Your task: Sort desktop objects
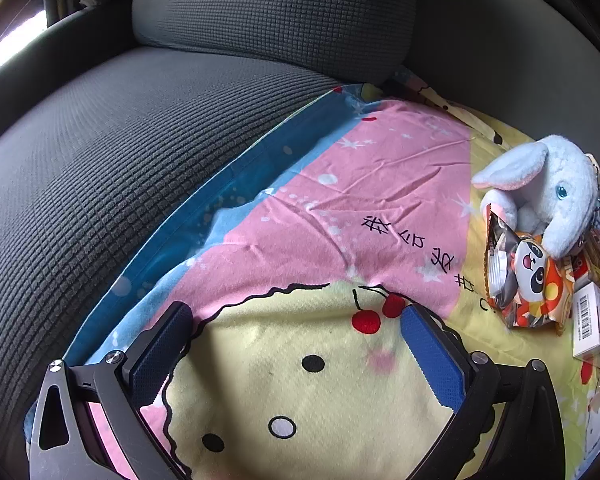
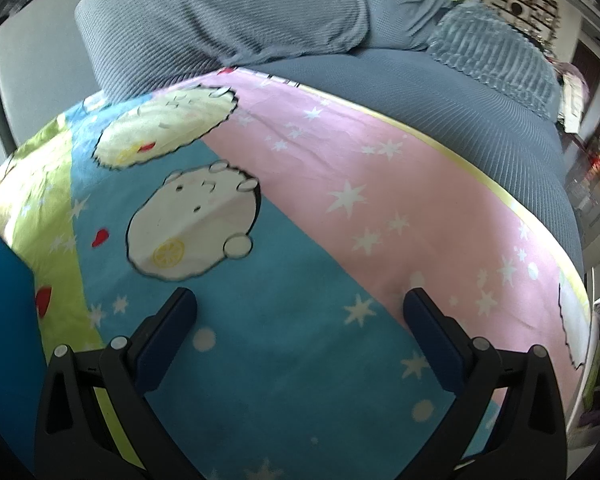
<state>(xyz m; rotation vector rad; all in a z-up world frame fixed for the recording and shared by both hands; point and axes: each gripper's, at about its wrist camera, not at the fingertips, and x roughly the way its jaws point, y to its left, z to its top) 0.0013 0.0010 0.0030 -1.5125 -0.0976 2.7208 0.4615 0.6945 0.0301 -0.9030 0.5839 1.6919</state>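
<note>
Left gripper [image 1: 295, 312] and right gripper [image 2: 300, 300]: jaws apart, empty, over the cloth [image 1: 380, 184]. Plush [image 1: 548, 192], snack bag [image 1: 528, 280], box [image 1: 592, 320] piled right of left gripper. Approach plush first; grip its body squarely.

Pale blue plush bunny [image 1: 548, 192] slumped over panda-print snack packet [image 1: 524, 280], white barcoded box [image 1: 592, 320] just beside, all touching on printed cloth.
</note>
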